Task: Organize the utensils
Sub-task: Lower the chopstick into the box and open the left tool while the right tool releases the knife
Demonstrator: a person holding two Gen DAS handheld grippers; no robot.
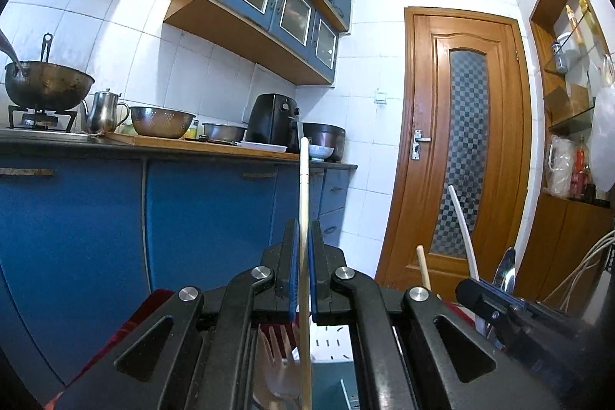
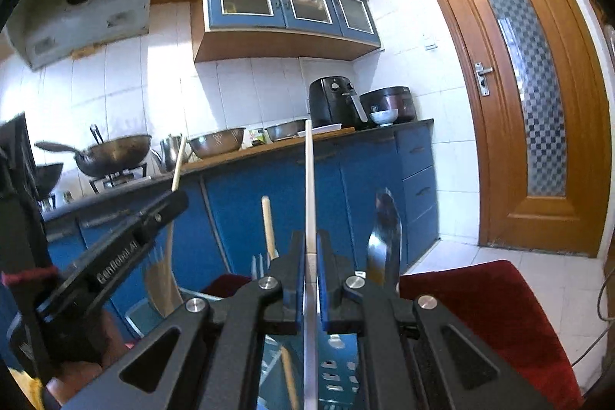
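Both grippers are mid-job, each carrying one stick. The left gripper (image 1: 303, 244) has its fingers pinched narrow on a pale wooden chopstick (image 1: 303, 187) that runs up the centre of the left wrist frame. The right gripper (image 2: 312, 248) likewise clamps a white chopstick (image 2: 309, 179) rising up the middle of its frame. Below the fingers, a perforated holder (image 2: 338, 371) already appears to contain a metal spoon (image 2: 385, 237), a fork (image 2: 256, 266) and a wooden handle (image 2: 268, 225). By my reckoning, sorting is partly done; these two held chopsticks remain to be placed.
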